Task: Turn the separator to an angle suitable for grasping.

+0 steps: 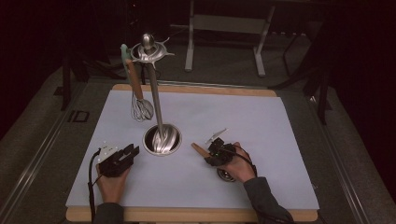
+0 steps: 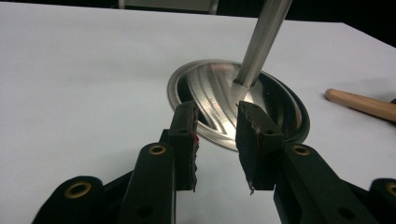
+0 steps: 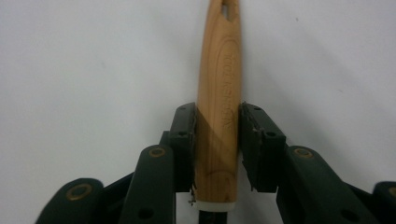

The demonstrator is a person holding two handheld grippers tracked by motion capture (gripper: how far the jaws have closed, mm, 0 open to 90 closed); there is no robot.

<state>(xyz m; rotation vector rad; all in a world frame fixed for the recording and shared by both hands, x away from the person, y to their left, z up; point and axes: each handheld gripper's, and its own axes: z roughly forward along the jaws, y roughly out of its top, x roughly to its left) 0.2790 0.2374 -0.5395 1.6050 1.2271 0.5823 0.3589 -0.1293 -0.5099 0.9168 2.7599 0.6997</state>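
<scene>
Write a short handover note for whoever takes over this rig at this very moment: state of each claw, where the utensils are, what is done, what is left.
Left claw: open, empty, resting by the stand's steel base.
Right claw: shut on the wooden handle of a utensil lying on the white mat.
Done: whisk already hangs from the stand's top ring.
Left: lift the wooden-handled utensil and probably hang it on the ring too.
</scene>
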